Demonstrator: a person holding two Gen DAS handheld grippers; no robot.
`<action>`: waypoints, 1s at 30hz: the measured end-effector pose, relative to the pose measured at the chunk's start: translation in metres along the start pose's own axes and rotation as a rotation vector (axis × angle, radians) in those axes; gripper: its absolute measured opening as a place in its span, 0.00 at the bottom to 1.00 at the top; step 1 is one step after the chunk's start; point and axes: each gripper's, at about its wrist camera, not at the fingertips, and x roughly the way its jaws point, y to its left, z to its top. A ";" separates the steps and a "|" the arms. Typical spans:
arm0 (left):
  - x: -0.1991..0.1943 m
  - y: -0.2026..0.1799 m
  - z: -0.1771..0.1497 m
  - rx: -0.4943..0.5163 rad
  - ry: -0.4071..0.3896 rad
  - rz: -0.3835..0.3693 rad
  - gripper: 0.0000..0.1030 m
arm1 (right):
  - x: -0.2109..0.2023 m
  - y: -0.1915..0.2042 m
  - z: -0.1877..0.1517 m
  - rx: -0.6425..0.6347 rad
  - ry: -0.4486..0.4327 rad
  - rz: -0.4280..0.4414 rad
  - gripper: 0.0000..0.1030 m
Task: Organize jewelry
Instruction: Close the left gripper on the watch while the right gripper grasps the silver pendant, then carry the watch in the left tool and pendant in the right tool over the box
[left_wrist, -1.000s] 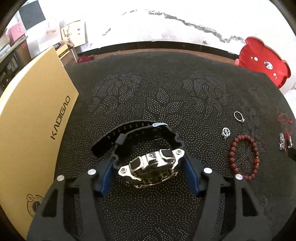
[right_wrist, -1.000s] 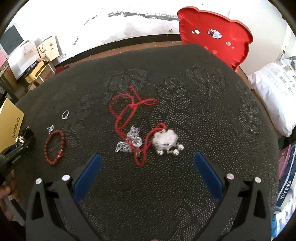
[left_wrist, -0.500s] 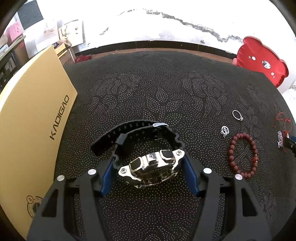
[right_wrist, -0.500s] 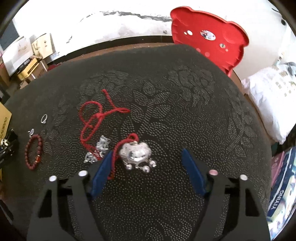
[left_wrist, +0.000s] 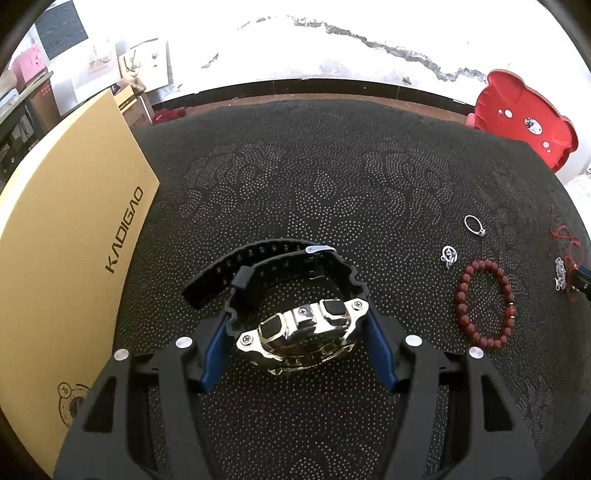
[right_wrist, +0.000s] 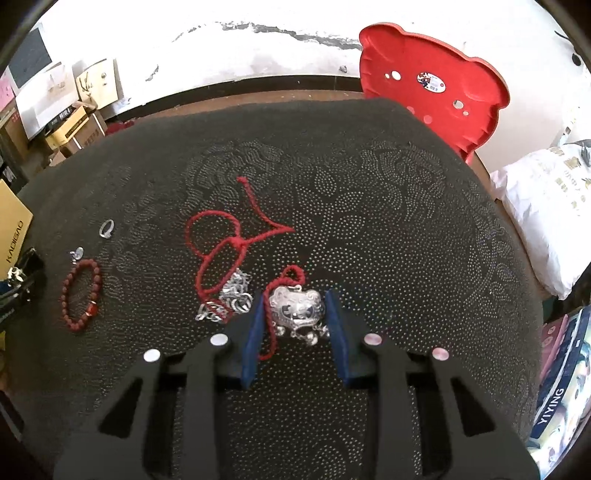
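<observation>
Against the left edge of the dark beaded tabletop (left_wrist: 332, 177) lies a tan box (left_wrist: 66, 236). Beside it the left gripper (left_wrist: 295, 332) pinches a chrome-cased watch (left_wrist: 299, 325) by its sides. Further right lie a small charm (left_wrist: 449, 255), a silver ring (left_wrist: 474, 224) and a red bead bracelet (left_wrist: 484, 304). Rightmost, the right gripper (right_wrist: 295, 317) is closed around a silver lock pendant (right_wrist: 297, 312) on its red cord (right_wrist: 229, 240).

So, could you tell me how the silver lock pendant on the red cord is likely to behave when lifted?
The silver lock pendant looks rigid, so it probably won't flex. Its red cord lies in loose loops and would likely trail, possibly snagging the silver chain beside it.
</observation>
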 end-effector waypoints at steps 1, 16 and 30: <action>-0.001 0.000 0.000 -0.001 0.001 0.000 0.60 | -0.005 0.001 0.001 -0.002 -0.009 -0.003 0.32; -0.090 0.012 -0.002 -0.014 -0.029 -0.029 0.60 | -0.123 0.018 0.006 -0.008 -0.108 0.038 0.32; -0.233 0.080 -0.014 -0.039 -0.113 0.053 0.60 | -0.251 0.145 0.004 -0.144 -0.165 0.183 0.32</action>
